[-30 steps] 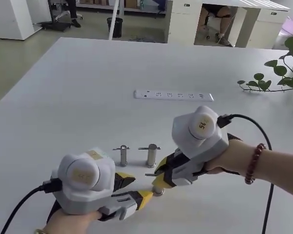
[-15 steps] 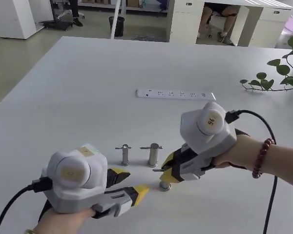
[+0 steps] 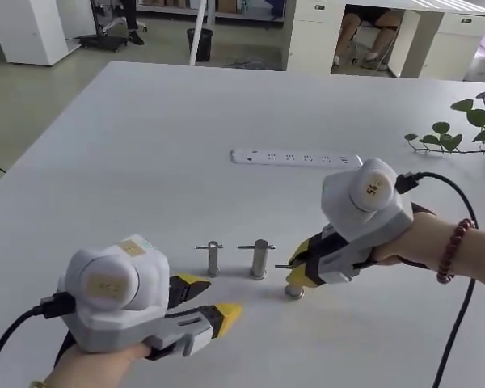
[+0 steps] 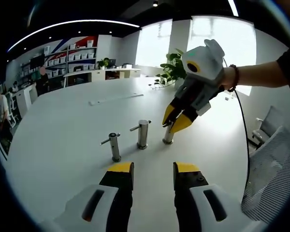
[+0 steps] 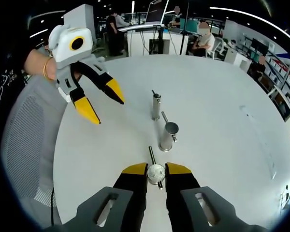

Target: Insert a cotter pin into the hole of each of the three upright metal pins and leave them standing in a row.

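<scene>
Three upright metal pins stand on the white table (image 3: 145, 162). The left pin (image 3: 213, 258) and the middle pin (image 3: 260, 259) each carry a cotter pin across the top. My right gripper (image 3: 297, 273) is shut on the head of the third pin (image 3: 294, 290), just right of and nearer than the other two. In the right gripper view a thin cotter pin (image 5: 151, 153) runs through that third pin (image 5: 156, 172) between the jaws. My left gripper (image 3: 214, 296) is open and holds nothing, well left of the third pin and near the front of the table.
A white power strip (image 3: 297, 158) lies across the table behind the pins. Leaves of a plant (image 3: 461, 129) reach in at the right edge. Beyond the far table edge are desks and a seated person.
The right gripper has carried the third pin to the right and farther away, closer to the line of the other two. The left gripper has drawn back to the left, away from that pin.
</scene>
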Demonstrator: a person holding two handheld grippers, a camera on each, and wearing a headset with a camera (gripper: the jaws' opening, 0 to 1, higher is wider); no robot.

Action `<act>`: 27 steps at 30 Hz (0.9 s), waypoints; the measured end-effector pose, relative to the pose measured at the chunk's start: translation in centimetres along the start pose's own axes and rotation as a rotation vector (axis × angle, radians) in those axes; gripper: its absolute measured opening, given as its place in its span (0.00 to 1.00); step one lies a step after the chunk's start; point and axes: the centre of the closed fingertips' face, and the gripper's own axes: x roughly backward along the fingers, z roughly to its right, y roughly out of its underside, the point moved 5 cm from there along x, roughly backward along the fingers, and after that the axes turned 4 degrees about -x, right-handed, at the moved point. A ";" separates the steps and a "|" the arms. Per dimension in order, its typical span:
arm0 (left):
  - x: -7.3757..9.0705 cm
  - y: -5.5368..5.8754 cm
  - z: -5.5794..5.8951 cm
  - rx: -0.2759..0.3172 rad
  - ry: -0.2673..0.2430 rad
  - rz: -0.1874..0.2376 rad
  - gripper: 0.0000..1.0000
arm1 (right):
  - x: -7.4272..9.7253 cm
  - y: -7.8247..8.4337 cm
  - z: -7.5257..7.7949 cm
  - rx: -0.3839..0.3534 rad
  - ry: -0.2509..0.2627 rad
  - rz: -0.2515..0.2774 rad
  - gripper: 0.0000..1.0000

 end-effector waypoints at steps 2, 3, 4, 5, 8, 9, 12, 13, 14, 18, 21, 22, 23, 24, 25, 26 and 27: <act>0.2 -0.1 -0.1 0.000 -0.004 0.001 0.31 | 0.2 0.2 0.5 -0.006 0.006 -0.001 0.08; 0.2 -0.1 -0.2 0.000 -0.005 0.001 0.31 | 0.3 0.3 0.6 -0.007 0.007 -0.002 0.08; 0.3 -0.1 -0.2 -0.002 -0.005 -0.001 0.31 | 0.3 0.4 0.7 -0.006 0.008 -0.005 0.08; 0.4 -0.1 -0.3 -0.007 -0.005 -0.004 0.31 | 0.4 0.5 0.8 -0.007 0.009 -0.006 0.08; 0.6 -0.2 -0.4 -0.017 -0.003 -0.005 0.32 | 0.4 0.8 1.2 -0.005 0.010 -0.013 0.08; 0.7 -0.3 -0.5 -0.020 -0.002 -0.004 0.32 | 0.3 0.9 1.3 -0.004 0.010 -0.015 0.08; 0.8 -0.5 -0.5 -0.024 -0.003 -0.002 0.32 | 0.4 1.0 1.7 -0.006 0.011 -0.018 0.08; 0.9 -0.6 -0.5 -0.024 -0.003 0.000 0.32 | 0.4 1.1 1.9 -0.008 0.011 -0.017 0.08; 0.9 -0.6 -0.5 -0.024 -0.003 0.001 0.32 | 0.4 1.1 2.0 -0.009 0.012 -0.017 0.08; 0.9 -0.7 -0.5 -0.023 -0.002 0.004 0.32 | 0.3 1.1 2.4 -0.010 0.015 -0.019 0.08; 0.9 -0.7 -0.4 -0.024 0.004 0.005 0.32 | 0.2 0.9 2.6 -0.008 0.006 -0.015 0.08; 0.9 -0.7 -0.4 -0.025 0.005 0.006 0.32 | 0.1 0.9 2.7 -0.005 0.005 -0.014 0.08; 0.9 -0.7 -0.3 -0.027 0.006 0.005 0.32 | 0.1 0.9 2.8 -0.003 0.002 -0.013 0.08; 0.9 -0.7 -0.3 -0.028 0.008 0.005 0.32 | 0.1 0.9 2.8 -0.003 0.001 -0.012 0.08; 0.9 -0.7 -0.3 -0.030 0.008 0.005 0.32 | 0.1 0.9 2.9 -0.005 -0.002 -0.009 0.08; 0.9 -0.7 -0.3 -0.031 0.009 0.005 0.32 | 0.1 0.9 2.9 -0.009 -0.003 -0.008 0.09; 1.0 -0.7 -0.4 -0.032 0.008 0.004 0.32 | 0.1 0.9 2.9 -0.010 -0.003 -0.005 0.09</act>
